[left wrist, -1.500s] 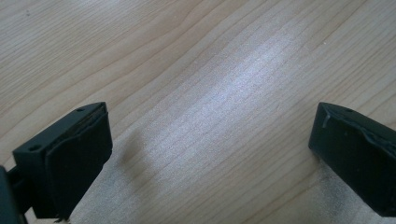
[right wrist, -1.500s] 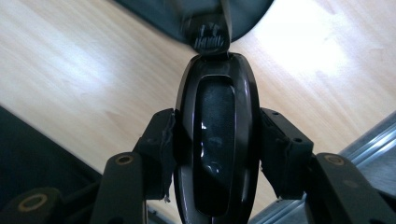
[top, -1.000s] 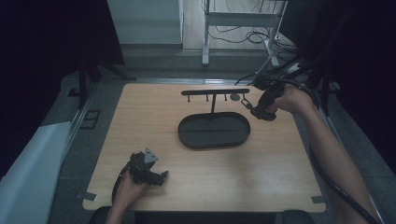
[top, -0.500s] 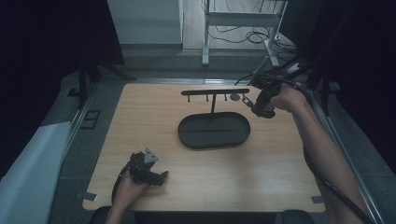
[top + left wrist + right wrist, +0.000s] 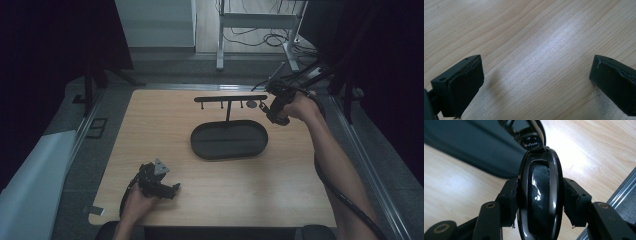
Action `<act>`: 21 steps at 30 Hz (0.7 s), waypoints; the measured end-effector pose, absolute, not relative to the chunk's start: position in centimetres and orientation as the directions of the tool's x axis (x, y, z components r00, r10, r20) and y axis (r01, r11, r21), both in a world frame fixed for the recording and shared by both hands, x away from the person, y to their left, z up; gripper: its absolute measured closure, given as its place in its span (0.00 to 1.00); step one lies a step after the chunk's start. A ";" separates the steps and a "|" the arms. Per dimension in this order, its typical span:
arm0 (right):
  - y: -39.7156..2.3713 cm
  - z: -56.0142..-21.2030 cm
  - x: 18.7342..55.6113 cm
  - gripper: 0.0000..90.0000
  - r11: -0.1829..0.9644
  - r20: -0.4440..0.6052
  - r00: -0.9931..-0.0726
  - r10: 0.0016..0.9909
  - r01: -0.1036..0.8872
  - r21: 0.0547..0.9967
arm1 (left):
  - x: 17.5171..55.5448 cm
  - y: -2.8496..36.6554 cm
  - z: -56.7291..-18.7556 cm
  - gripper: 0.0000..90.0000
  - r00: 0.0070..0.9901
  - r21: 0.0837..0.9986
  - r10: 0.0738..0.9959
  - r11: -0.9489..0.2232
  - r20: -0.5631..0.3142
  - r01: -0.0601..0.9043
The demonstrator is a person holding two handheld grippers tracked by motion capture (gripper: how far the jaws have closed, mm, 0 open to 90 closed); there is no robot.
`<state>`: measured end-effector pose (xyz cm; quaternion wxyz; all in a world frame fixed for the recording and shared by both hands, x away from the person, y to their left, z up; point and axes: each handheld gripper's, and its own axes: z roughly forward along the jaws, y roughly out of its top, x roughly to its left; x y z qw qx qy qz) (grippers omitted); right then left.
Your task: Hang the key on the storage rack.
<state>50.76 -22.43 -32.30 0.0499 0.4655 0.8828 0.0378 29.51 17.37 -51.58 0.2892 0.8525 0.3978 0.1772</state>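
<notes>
Black glossy key fob point(image 5: 539, 195) clamped in right gripper point(image 5: 270, 111), beside rack point(image 5: 231, 99) above tray point(image 5: 229, 140). Left gripper point(image 5: 167, 189) gaping over bare table point(image 5: 280, 190) near front edge.

My right gripper point(image 5: 266, 107) hovers at the far-right end of the hook rack point(image 5: 231, 99); oval tray point(image 5: 229, 141) mid-counter point(image 5: 165, 130); left gripper point(image 5: 172, 189) rests near-left.

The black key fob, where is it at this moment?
The key fob is clamped between the jaws of the right gripper. In the high view it is at the far right of the table, beside the right end of the hook rack, above the oval tray.
</notes>
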 end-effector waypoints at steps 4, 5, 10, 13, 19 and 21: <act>-22.2 -33.0 51.3 0.55 0.546 -0.060 -0.543 0.837 0.825 0.147 | 29.5 17.4 -51.6 0.00 0.618 0.638 0.783 -0.512 0.071 0.575; -22.0 -33.2 51.3 0.54 0.542 -0.062 -0.540 0.839 0.825 0.159 | 29.5 17.4 -51.6 0.00 0.619 0.637 0.782 -0.513 0.072 0.575; -21.8 -34.1 51.7 0.54 0.531 -0.075 -0.527 0.846 0.827 0.185 | 29.5 17.4 -51.6 0.00 0.619 0.636 0.782 -0.514 0.073 0.575; -21.8 -34.8 51.7 0.54 0.529 -0.070 -0.527 0.847 0.827 0.190 | 29.5 17.4 -51.6 0.00 0.619 0.637 0.782 -0.514 0.072 0.575; -22.0 -36.0 51.7 0.54 0.522 -0.059 -0.524 0.850 0.822 0.226 | 29.5 17.4 -51.6 0.00 0.619 0.637 0.782 -0.515 0.075 0.574; -22.2 -36.3 51.6 0.54 0.521 -0.052 -0.525 0.850 0.821 0.233 | 29.5 17.3 -51.6 0.00 0.619 0.637 0.782 -0.514 0.074 0.574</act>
